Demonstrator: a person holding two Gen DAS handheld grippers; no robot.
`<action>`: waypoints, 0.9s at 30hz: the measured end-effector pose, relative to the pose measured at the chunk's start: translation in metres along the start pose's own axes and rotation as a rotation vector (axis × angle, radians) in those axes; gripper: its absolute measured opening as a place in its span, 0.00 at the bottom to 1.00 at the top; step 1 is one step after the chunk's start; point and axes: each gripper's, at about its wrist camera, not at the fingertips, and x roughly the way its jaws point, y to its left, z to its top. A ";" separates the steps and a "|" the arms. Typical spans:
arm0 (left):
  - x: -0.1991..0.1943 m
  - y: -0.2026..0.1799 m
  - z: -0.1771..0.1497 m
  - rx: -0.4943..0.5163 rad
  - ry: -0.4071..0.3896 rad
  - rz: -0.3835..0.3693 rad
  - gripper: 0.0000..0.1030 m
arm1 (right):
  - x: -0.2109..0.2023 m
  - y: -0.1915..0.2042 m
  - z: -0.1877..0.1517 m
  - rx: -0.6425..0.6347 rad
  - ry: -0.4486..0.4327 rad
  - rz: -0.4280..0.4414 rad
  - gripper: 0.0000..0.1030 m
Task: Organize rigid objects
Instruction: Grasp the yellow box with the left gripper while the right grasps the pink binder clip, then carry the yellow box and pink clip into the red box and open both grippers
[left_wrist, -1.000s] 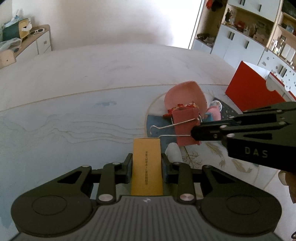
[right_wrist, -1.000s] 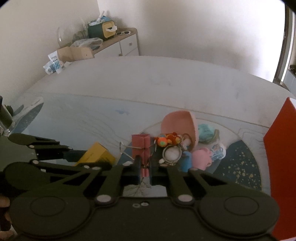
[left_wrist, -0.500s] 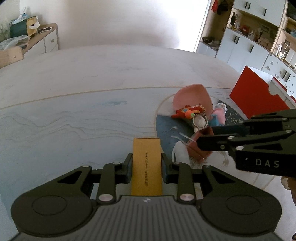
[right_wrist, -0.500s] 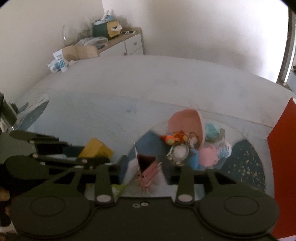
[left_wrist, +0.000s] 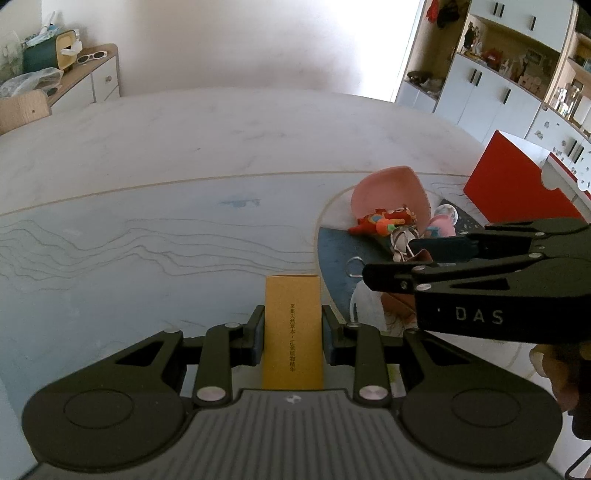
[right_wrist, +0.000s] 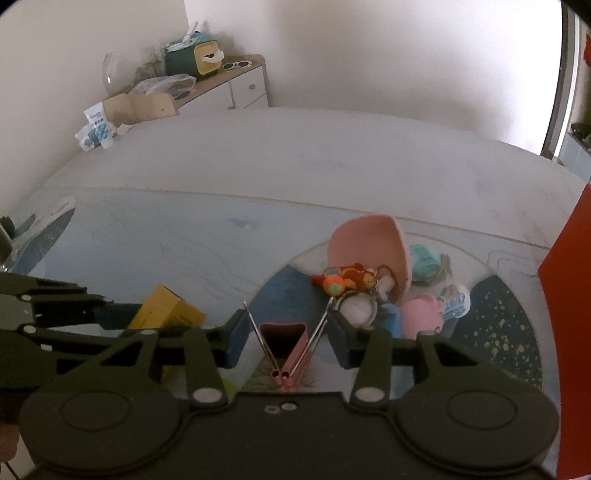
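Observation:
My left gripper (left_wrist: 291, 328) is shut on a tall yellow box (left_wrist: 292, 325) with dark print, held upright over the pale blue mat. The box also shows in the right wrist view (right_wrist: 166, 312). My right gripper (right_wrist: 286, 334) is open. A pink binder clip (right_wrist: 282, 345) with splayed wire handles lies between its fingers, loose. The right gripper shows in the left wrist view (left_wrist: 391, 258) just right of the box. A tipped pink bowl (right_wrist: 369, 247) lies behind an orange-red toy (right_wrist: 340, 278), a metal keyring (right_wrist: 356, 306) and a pink pig figure (right_wrist: 421, 314).
A red box (left_wrist: 513, 184) stands at the right. A teal object (right_wrist: 424, 258) lies behind the bowl. A sideboard (right_wrist: 221, 77) with clutter is at the far left wall. White cabinets (left_wrist: 491, 92) line the right.
My right gripper held the pink binder clip, lowered it toward the mat and opened. The clip now lies loose between the fingers. The left gripper keeps the yellow box.

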 end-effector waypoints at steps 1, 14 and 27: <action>0.000 0.000 0.000 -0.001 0.000 0.001 0.28 | 0.001 0.000 -0.001 0.002 0.003 0.002 0.44; -0.001 -0.001 -0.001 -0.007 0.004 0.011 0.28 | -0.013 -0.007 -0.006 0.021 -0.057 -0.003 0.30; -0.020 -0.021 0.009 0.003 -0.037 -0.007 0.28 | -0.058 -0.033 -0.008 0.092 -0.170 0.019 0.28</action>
